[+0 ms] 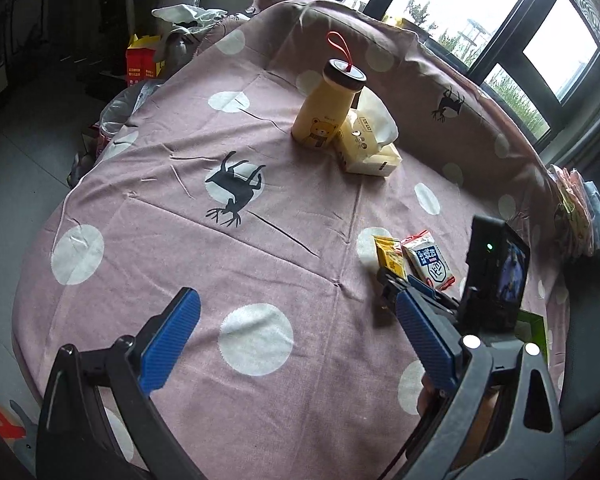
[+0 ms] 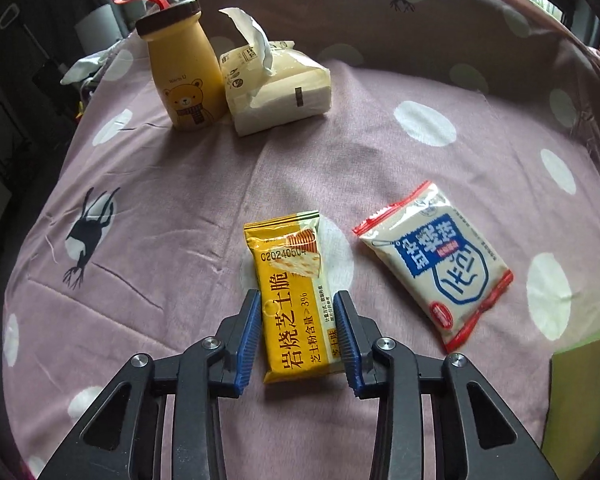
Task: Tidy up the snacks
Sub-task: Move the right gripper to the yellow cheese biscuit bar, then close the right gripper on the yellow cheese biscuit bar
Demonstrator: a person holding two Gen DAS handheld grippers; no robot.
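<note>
A yellow snack packet (image 2: 292, 304) lies on the pink spotted tablecloth (image 2: 180, 208), and my right gripper (image 2: 297, 297) is shut on its near half, one blue pad against each long edge. A white-and-blue snack packet with red ends (image 2: 440, 268) lies just to its right, untouched. In the left wrist view the same yellow packet (image 1: 388, 254) and white packet (image 1: 430, 262) sit at the right, with the right gripper (image 1: 396, 282) over them. My left gripper (image 1: 296, 300) hangs open above bare cloth, holding nothing.
A yellow bear bottle with a dark lid and red loop (image 2: 184, 76) stands at the back beside an open tissue pack (image 2: 280, 92). A green flat object (image 2: 580, 400) lies at the table's near right. The cloth rises in a fold along the window side (image 1: 440, 92).
</note>
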